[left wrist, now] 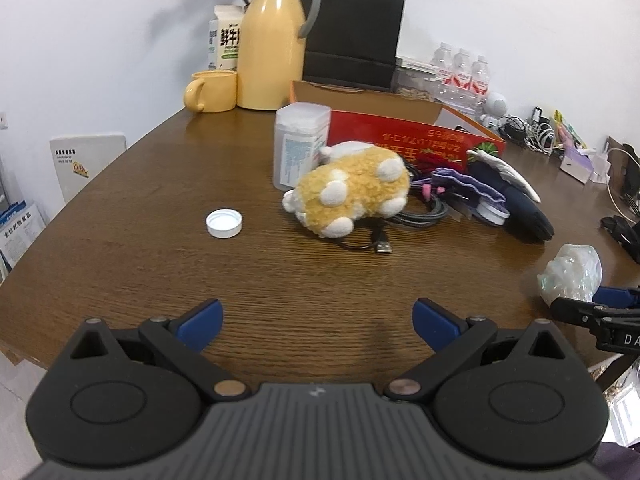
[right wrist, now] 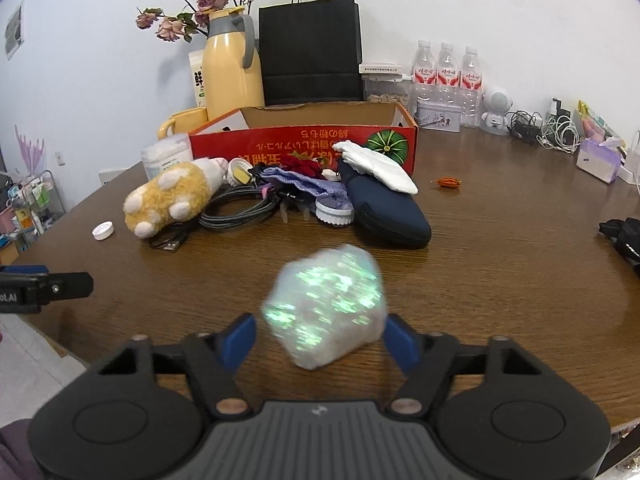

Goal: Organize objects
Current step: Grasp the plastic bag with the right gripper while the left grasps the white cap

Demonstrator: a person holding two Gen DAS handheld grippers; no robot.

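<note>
My right gripper point(right wrist: 320, 338) is shut on a crumpled iridescent plastic wad point(right wrist: 326, 308) and holds it above the table's near edge; the wad also shows in the left wrist view point(left wrist: 572, 274). My left gripper point(left wrist: 318, 320) is open and empty over bare wood. Ahead lies a pile: a yellow plush paw point(left wrist: 350, 192) point(right wrist: 170, 198), coiled cables point(right wrist: 236, 210), a purple cloth point(right wrist: 308, 186), a navy pouch point(right wrist: 384, 208), a white glove point(right wrist: 380, 166) and a white bottle cap point(left wrist: 224, 223) point(right wrist: 103, 230). An open red cardboard box point(right wrist: 304, 142) point(left wrist: 400, 132) stands behind the pile.
A yellow thermos point(left wrist: 272, 48), yellow mug point(left wrist: 210, 90), milk carton, black paper bag point(right wrist: 310, 52) and water bottles point(right wrist: 446, 76) line the back wall. A clear cotton-swab tub point(left wrist: 298, 144) stands by the box. Chargers and a tissue box point(right wrist: 600, 160) sit far right.
</note>
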